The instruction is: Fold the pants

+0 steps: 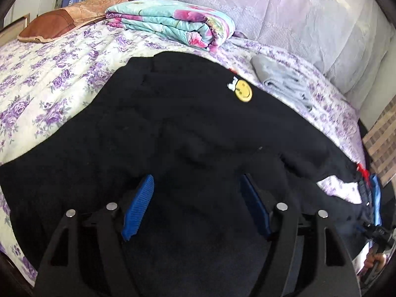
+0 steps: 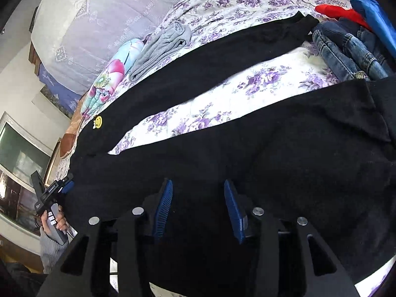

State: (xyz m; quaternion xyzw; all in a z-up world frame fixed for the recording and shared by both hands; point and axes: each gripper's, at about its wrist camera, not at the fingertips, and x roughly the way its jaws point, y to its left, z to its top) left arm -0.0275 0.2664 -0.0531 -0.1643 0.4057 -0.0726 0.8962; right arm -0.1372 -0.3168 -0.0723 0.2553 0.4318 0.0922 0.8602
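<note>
Black pants with a yellow smiley patch lie spread flat on the floral bedspread. In the right wrist view the two legs fan apart, with the patch near the waist. My left gripper is open, its blue pads just above the waist end of the pants. My right gripper is open over the near leg, holding nothing. The left gripper also shows in the right wrist view, at the waist.
A folded floral quilt and a brown pillow lie at the head of the bed. Folded grey clothes sit beside the pants. Jeans, a red garment and a blue garment are piled near the leg cuffs.
</note>
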